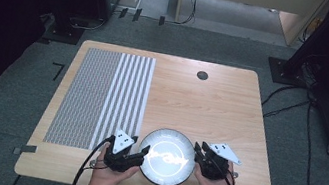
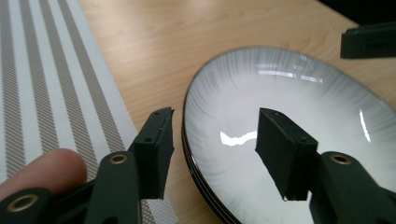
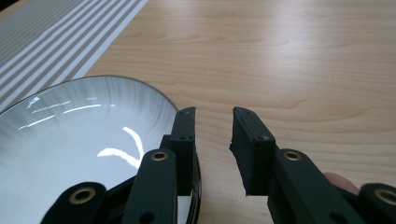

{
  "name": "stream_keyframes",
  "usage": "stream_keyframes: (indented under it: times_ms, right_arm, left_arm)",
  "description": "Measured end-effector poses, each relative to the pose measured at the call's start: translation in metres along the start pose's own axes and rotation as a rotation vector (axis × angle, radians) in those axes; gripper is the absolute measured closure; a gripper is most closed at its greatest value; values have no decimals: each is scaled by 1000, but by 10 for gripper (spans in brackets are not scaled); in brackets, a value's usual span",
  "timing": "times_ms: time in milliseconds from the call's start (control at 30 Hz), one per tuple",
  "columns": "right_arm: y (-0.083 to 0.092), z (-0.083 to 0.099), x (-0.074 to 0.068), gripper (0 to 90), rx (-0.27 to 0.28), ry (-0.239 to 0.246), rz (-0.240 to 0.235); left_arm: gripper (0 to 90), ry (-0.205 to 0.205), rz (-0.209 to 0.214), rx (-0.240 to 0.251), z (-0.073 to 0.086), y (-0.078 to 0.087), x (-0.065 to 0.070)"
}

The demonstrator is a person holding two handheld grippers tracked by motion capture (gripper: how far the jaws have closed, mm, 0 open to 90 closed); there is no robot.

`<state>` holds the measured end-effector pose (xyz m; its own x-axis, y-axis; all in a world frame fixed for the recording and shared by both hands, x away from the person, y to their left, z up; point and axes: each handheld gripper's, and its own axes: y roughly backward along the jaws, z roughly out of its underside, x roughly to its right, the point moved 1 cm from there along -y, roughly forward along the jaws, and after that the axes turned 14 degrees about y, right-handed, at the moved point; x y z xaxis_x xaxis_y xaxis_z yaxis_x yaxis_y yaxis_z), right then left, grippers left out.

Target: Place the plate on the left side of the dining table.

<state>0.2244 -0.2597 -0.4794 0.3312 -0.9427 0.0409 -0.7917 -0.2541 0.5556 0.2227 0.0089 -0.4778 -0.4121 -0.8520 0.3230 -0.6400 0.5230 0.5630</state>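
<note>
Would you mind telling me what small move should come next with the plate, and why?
Probably close the left tool on the plate rim: its jaws are open and straddle the rim, one outside, one over the plate. The right tool is open beside the opposite rim.

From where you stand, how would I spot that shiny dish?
Start at the light wooden table and go to its near edge. Right of the grey-and-white striped placemat, between the two black grippers, sits the round glossy white plate with a dark rim, the sole dish there.
</note>
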Motion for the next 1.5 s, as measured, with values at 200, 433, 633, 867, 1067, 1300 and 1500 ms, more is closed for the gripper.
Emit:
stream_keyframes:
  times_ms: [200, 433, 633, 867, 1067, 1300, 1500]
  right_arm:
    - [2, 13, 0, 720, -8, -34, -69]
    - [-5, 18, -9, 764, -44, -8, -93]
    - [-4, 21, -9, 818, -54, -37, -79]
    - [-4, 23, -8, 826, -43, -101, -83]
    - [-4, 24, -1, 848, -40, -194, -121]
    - [-5, 27, 7, 859, -31, -308, -176]
    - [-7, 28, 10, 859, -26, -339, -192]
  left_arm:
    - [567, 14, -21, -34, 7, -11, -3]
    - [689, 21, -19, -44, 8, -12, -9]
    - [742, 37, 4, -63, 9, -15, -15]
    - [738, 33, 3, -63, 10, -15, -15]
    - [730, 31, 1, -55, 11, -15, -14]
    - [699, 27, 9, -61, 11, -16, -14]
    - [660, 30, 30, -65, 10, -16, -15]
